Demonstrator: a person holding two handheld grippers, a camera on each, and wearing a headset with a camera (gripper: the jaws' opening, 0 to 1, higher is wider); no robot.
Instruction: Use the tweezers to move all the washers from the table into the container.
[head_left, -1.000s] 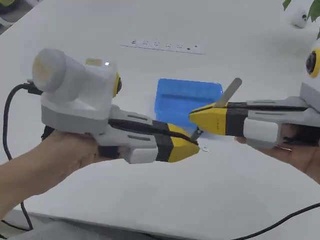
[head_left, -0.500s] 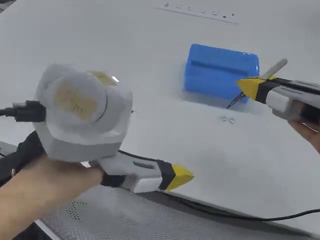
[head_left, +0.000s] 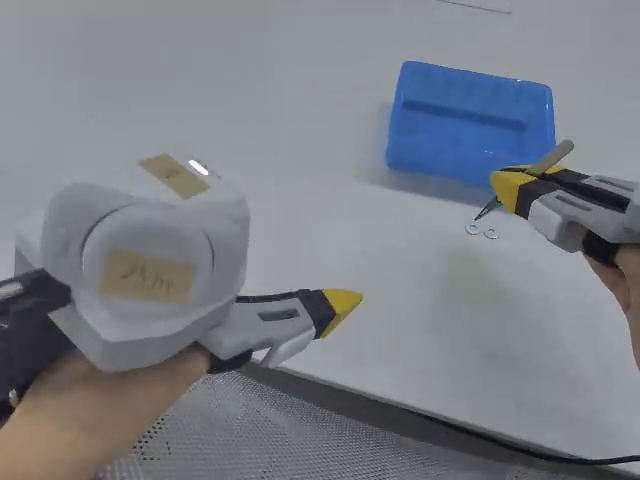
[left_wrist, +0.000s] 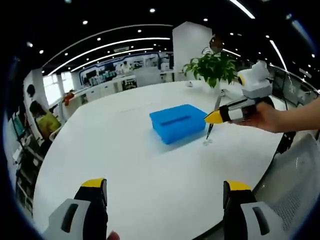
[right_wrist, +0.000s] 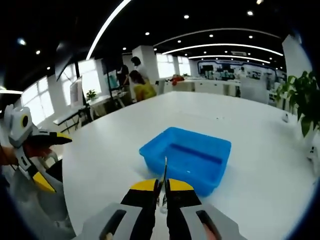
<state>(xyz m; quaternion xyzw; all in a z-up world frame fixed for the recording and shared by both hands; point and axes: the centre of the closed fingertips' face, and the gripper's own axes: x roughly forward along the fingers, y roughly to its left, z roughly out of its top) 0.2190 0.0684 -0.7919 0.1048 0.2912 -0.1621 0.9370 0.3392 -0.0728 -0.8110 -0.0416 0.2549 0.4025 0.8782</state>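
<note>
Our right gripper (head_left: 505, 186) was closed narrow on the tweezers (head_left: 552, 158), while our left gripper (head_left: 345, 300) had its jaws wide apart with nothing between them. We worked over a white surface (head_left: 330, 170), with the blue container (head_left: 450, 160) at its far right. The tweezers slanted down and to the left out of the right gripper. Their point hung just beside two washers (head_left: 472, 229), which lay side by side on the surface a little nearer to us than the container. We could not tell whether the point touched the surface, or whether anything already lay in the container.

We judged the step in hand to be the approach for a pick, since nothing sat in the tweezers yet. The next move, as we saw it, called for setting the point onto one washer, nipping its rim, and lifting it over the container's near wall.

Our right hand (head_left: 620, 265) reached in from the right and held its gripper roughly level, nose pointing left. Our left hand (head_left: 90, 400) held its gripper low at the near left, by the edge of the surface. Its nose pointed right, well apart from the work.
</note>
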